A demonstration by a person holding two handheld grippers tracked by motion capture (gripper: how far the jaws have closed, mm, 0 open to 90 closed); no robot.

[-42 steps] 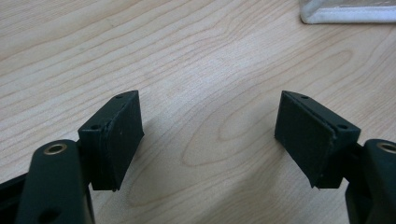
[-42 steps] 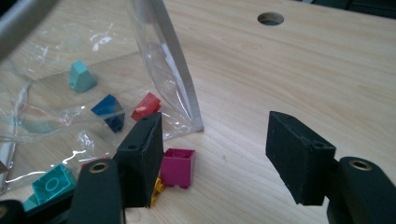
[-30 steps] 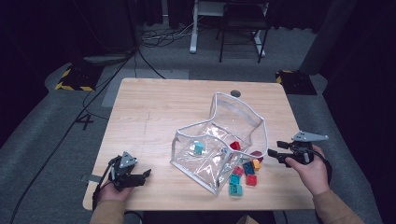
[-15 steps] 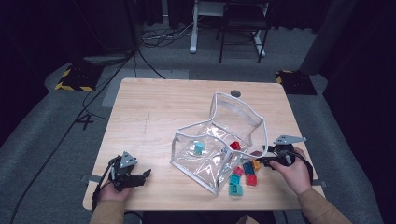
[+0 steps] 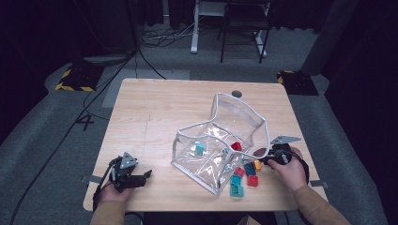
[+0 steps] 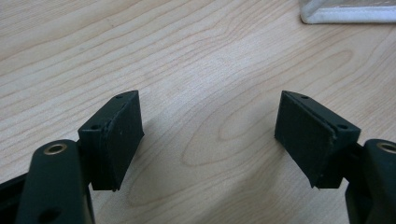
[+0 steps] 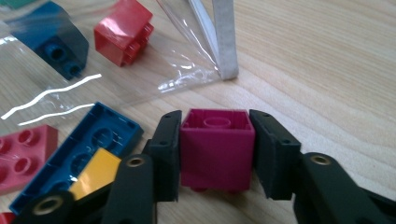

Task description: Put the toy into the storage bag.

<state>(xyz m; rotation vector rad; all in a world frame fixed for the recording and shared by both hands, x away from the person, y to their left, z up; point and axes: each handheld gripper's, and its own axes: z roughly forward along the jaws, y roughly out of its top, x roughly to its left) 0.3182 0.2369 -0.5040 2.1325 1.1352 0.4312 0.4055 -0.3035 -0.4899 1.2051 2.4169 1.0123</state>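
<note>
With its two black pads pressed flat against opposite sides, the magenta building brick [image 7: 217,149] sits pinched in the right gripper [image 7: 217,154], hollow underside turned toward that gripper's camera and its lower edge on or just off the wooden table [image 7: 327,70]; which of the two I cannot tell. A second ago these tongs stood wide and higher off to the right of the loose bricks; since then the hand [image 5: 287,168] has come down and in toward them, and the jaws have just been closing, with the brick between them. To my eye that means the grasp is made and the brick is ready to be lifted and carried, presumably toward the bag. Just to the left of the tongs in the right gripper view lies a long blue brick [image 7: 84,158], underside up, with a yellow brick [image 7: 95,175] against it and a pink studded brick [image 7: 23,156] beyond. Farther ahead, behind clear film, rest a red brick [image 7: 123,30] and a dark blue brick [image 7: 56,42], beside the white-edged corner of the transparent zip pouch [image 7: 224,42]. In the high view the pouch [image 5: 220,140] lies open-mouthed just left of the right gripper [image 5: 270,158], with teal, red and orange bricks scattered between. Well apart, at the table's near left corner, the left gripper [image 6: 210,135] has kept its place, jaws spread wide over bare wood with nothing between them.
</note>
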